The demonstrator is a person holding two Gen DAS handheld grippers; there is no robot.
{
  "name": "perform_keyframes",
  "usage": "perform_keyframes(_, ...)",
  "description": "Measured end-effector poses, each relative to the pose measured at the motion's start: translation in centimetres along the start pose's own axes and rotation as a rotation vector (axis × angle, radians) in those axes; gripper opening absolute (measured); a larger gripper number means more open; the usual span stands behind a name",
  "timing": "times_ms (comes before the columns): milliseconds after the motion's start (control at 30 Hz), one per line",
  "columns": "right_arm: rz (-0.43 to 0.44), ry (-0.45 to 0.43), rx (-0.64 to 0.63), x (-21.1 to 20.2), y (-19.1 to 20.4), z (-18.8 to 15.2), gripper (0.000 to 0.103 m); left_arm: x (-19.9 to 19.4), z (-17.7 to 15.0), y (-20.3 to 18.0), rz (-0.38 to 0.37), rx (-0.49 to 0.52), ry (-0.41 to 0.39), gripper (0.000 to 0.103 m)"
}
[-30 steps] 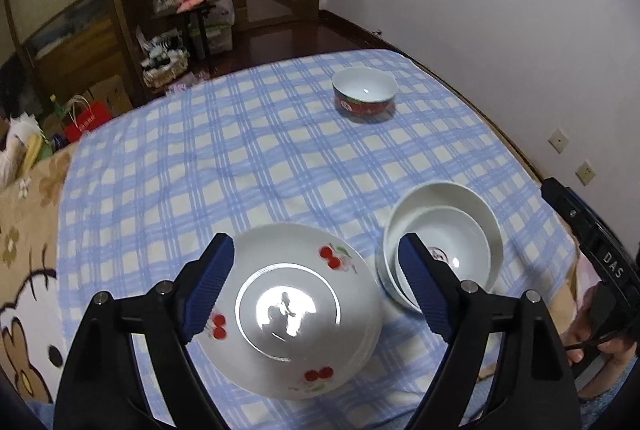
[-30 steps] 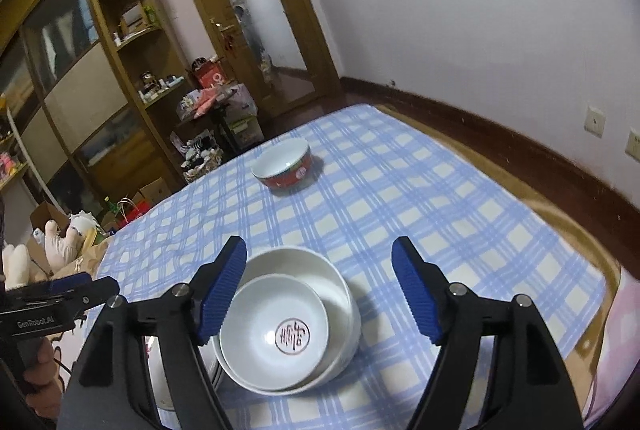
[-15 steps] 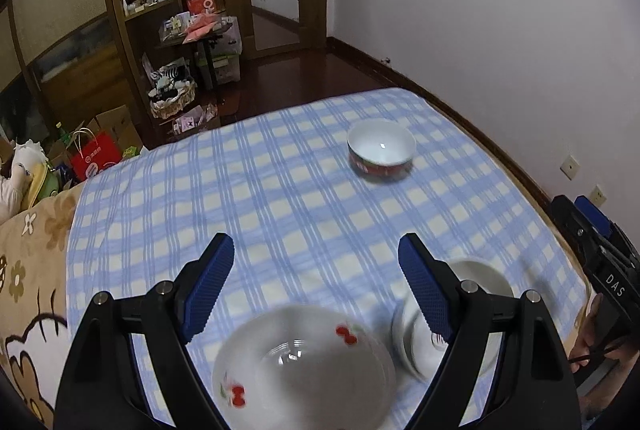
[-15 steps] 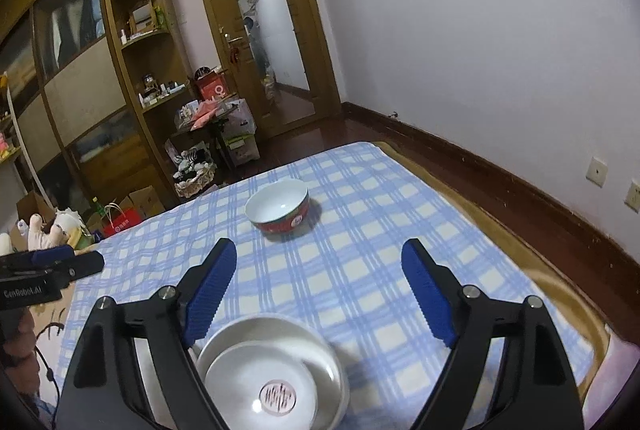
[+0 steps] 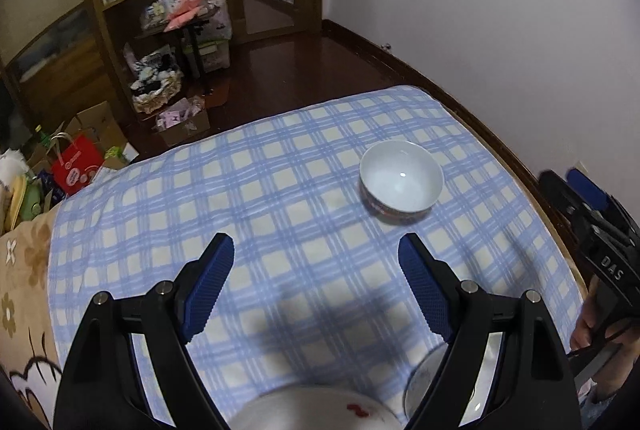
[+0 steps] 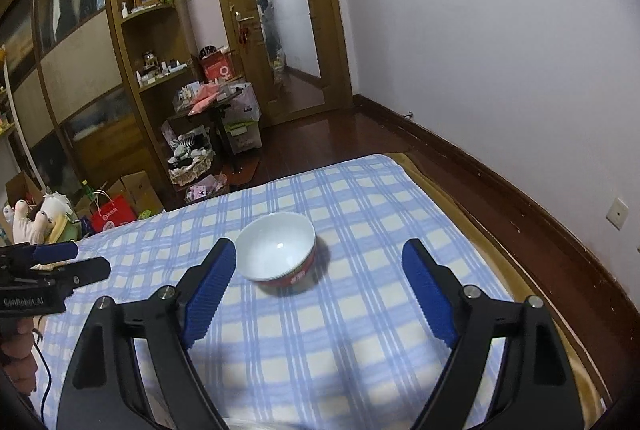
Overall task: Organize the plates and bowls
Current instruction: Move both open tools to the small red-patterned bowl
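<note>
A red-sided bowl with a white inside [image 5: 401,183] stands alone on the far right of the blue checked tablecloth [image 5: 280,213]; it also shows in the right wrist view [image 6: 280,252]. My left gripper [image 5: 316,270] is open and empty, held above the cloth. Below it, at the frame's bottom edge, I see the rim of a white plate with red cherries [image 5: 320,410] and part of the stacked white bowls [image 5: 424,378]. My right gripper [image 6: 318,272] is open and empty, just short of the red bowl.
The table ends at a wooden edge [image 6: 520,230] near the white wall on the right. Beyond the far edge are dark floor, shelves [image 6: 152,69], boxes and a red bag [image 5: 76,165]. The other gripper shows at each view's side [image 5: 592,230] [image 6: 44,270].
Both grippers have risen and tilted up toward the far side. The plate and stacked bowls have slid to the bottom of the views, and the red bowl has come nearer. Both jaws stay open.
</note>
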State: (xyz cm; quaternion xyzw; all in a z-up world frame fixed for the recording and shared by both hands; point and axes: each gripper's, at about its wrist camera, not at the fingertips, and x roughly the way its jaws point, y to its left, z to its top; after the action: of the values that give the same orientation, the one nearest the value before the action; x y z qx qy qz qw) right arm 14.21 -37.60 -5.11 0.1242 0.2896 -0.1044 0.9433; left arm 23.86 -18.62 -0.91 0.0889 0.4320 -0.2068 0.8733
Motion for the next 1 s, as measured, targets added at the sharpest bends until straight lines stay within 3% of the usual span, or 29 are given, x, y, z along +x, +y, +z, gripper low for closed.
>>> perform_keyframes(267, -0.011, 0.08, -0.038, 5.6, 0.8, 1.4, 0.089, 5.1, 2.6, -0.7, -0.043, 0.0, 0.035, 0.083)
perform_keyframes(633, 0.001, 0.224, -0.023, 12.6, -0.3, 0.6, 0.087, 12.6, 4.0, -2.2, -0.061, 0.016, 0.079, 0.083)
perform_keyframes(767, 0.016, 0.278, 0.024, 14.8, -1.0, -0.1, 0.081, 15.4, 4.3, -2.5, -0.075, 0.005, 0.127, 0.083)
perform_keyframes(933, 0.073, 0.347, 0.11, 16.9, -2.1, -1.0, 0.066, 18.2, 4.2, -3.1, -0.107, 0.002, 0.189, 0.083)
perform_keyframes(1000, 0.092, 0.378, 0.129, 17.6, -2.2, -1.3, 0.057, 18.8, 4.0, -3.5, -0.112, 0.011, 0.199, 0.069)
